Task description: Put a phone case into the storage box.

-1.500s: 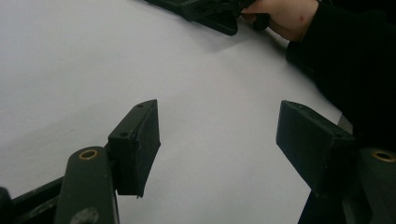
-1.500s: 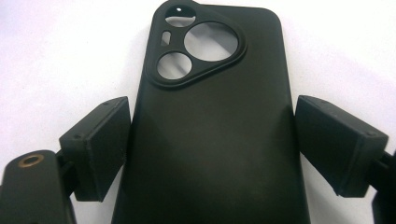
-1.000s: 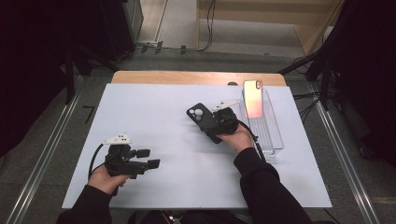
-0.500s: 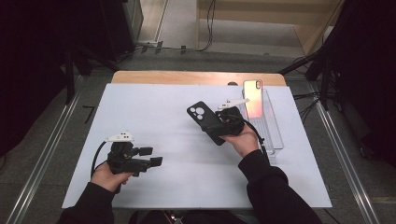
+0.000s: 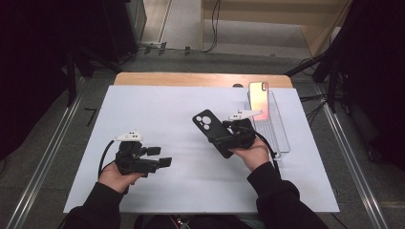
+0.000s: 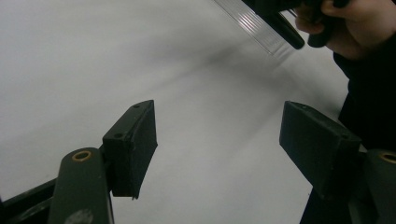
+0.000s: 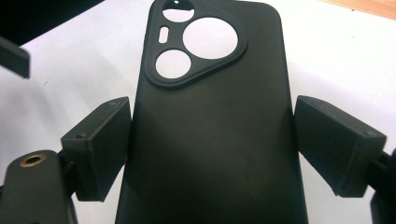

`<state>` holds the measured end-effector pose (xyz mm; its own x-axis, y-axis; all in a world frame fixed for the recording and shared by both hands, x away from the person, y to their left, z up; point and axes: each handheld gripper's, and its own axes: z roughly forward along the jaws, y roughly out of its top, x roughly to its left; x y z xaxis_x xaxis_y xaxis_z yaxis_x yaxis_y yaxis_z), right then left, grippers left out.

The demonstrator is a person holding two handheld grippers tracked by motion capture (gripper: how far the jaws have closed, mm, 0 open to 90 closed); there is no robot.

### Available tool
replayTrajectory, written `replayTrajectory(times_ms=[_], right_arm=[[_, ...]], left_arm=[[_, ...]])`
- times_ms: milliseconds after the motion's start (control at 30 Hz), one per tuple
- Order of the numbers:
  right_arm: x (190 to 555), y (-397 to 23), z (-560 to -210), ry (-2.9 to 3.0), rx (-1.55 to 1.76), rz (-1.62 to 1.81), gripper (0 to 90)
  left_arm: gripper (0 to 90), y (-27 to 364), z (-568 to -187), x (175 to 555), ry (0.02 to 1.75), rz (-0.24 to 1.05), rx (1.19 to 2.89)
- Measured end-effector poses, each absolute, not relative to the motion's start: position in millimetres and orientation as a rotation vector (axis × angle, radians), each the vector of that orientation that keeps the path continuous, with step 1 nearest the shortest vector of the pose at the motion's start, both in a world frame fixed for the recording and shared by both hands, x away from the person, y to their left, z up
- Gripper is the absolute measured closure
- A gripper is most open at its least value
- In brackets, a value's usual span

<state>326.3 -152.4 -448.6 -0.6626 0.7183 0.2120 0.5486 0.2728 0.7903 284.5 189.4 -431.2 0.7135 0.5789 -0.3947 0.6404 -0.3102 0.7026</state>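
A black phone case (image 5: 211, 130) with round camera cut-outs is held above the white mat, back face up. My right gripper (image 5: 220, 138) is shut on it: in the right gripper view the two pads (image 7: 100, 147) press the long sides of the case (image 7: 210, 116). A phone (image 5: 258, 98) with a shiny orange-pink face leans upright at the far end of a clear tray (image 5: 279, 136) just right of that hand. My left gripper (image 5: 160, 156) is at the mat's near left, jaws open and pointing right, with nothing between them (image 6: 217, 140).
The white mat (image 5: 157, 109) covers most of the wooden table, whose bare strip (image 5: 191, 78) shows at the back. The right hand (image 6: 359, 28) appears at the top right of the left gripper view. Metal rails run along both sides of the table.
The right gripper has carried the case up and a little toward the near right. The left gripper has barely shifted.
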Motion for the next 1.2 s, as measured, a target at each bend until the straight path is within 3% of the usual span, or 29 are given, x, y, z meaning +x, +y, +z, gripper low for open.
replayTrajectory(times_ms=[1200], right_arm=[[296.4, -112.9, -462.6, 2.142, 1.413, 1.473, 12.5]], left_arm=[[28.5, 147.3, -393.7, 322.6, 1.114, -0.12, 1.907]])
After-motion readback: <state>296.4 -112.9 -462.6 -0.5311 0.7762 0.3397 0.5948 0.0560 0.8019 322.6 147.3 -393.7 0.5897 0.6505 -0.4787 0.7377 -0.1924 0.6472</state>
